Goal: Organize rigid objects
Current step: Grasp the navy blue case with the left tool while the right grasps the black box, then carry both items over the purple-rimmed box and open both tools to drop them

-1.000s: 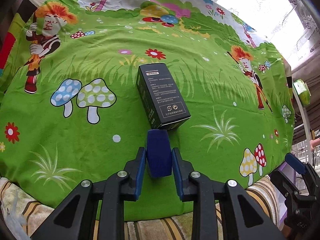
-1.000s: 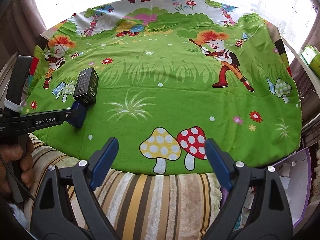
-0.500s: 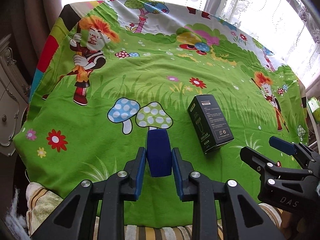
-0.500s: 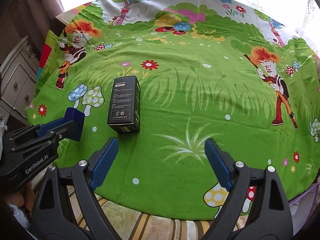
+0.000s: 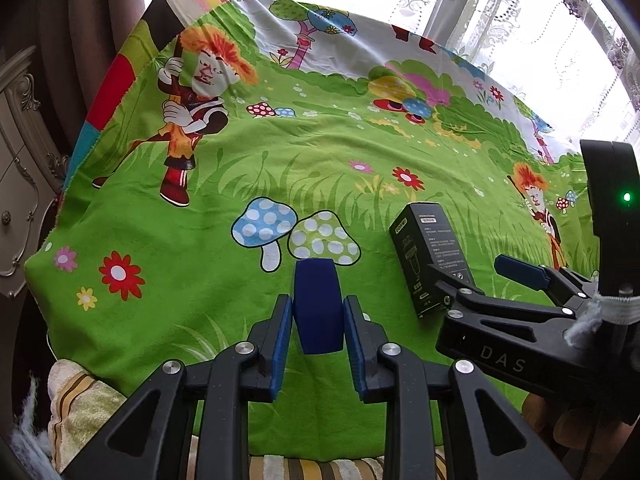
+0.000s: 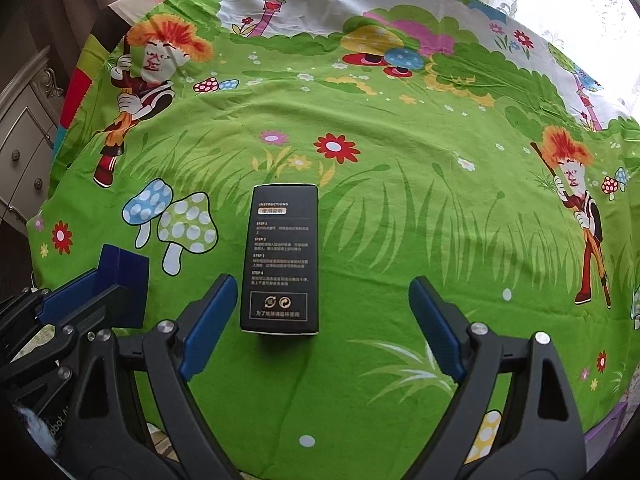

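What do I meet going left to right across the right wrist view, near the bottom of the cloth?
Left gripper holding the dark blue block → black box lying flat → right gripper, whose open jaws straddle it.

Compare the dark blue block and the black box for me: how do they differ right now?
The dark blue block is clamped in the left gripper; the black box lies flat on the green cloth, unheld, between the open right gripper's fingers. The block is plain; the box carries printed instructions. Both are rigid and dark.

Black box (image 6: 280, 260), mushroom-patterned green cloth (image 6: 400, 240)
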Demonstrator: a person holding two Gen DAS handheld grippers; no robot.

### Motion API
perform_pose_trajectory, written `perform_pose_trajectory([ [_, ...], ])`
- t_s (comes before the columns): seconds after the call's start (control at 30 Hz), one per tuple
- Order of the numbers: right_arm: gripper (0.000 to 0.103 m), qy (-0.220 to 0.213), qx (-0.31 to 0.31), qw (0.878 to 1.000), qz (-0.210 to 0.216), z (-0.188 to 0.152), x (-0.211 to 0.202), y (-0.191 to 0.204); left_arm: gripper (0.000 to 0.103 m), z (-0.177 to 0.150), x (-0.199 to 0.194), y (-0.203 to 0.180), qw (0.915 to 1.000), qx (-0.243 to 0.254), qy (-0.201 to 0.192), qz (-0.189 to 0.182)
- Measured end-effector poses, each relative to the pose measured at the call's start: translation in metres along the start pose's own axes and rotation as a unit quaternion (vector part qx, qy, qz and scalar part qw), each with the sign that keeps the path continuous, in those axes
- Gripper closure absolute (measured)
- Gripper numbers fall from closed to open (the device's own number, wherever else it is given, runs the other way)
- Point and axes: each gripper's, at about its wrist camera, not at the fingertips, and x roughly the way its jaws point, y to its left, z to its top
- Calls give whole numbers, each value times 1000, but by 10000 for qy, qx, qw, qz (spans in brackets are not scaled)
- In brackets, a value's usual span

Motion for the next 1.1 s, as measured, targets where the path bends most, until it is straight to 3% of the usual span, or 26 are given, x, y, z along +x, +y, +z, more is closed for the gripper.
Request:
perform_pose_trajectory([
  [0.17, 14, -2, -117, 9999, -103, 5, 7, 5, 76, -1, 1, -1, 10000, 19, -7, 2],
  [0.23, 20, 13, -101, 9998, -146, 8, 12, 5, 76, -1, 0, -1, 10000, 28, -14, 13],
  [0.3, 45, 101, -134, 9998, -126, 9, 16, 7, 76, -1, 0, -2, 10000, 51, -18, 15],
  [0.37, 60, 207, -147, 9997, -54, 5, 19, 7, 76, -1, 0, -4, 9999, 97, -40, 23],
  [0.77, 61, -151, 207, 9993, -276, -30, -32, -17, 76, -12, -17, -37, 9981, 525, -161, -265],
  [1.1, 61, -344, 744, 9957, -433, -81, -85, -59, 76, -37, -39, -92, 9905, 1012, -78, -931],
])
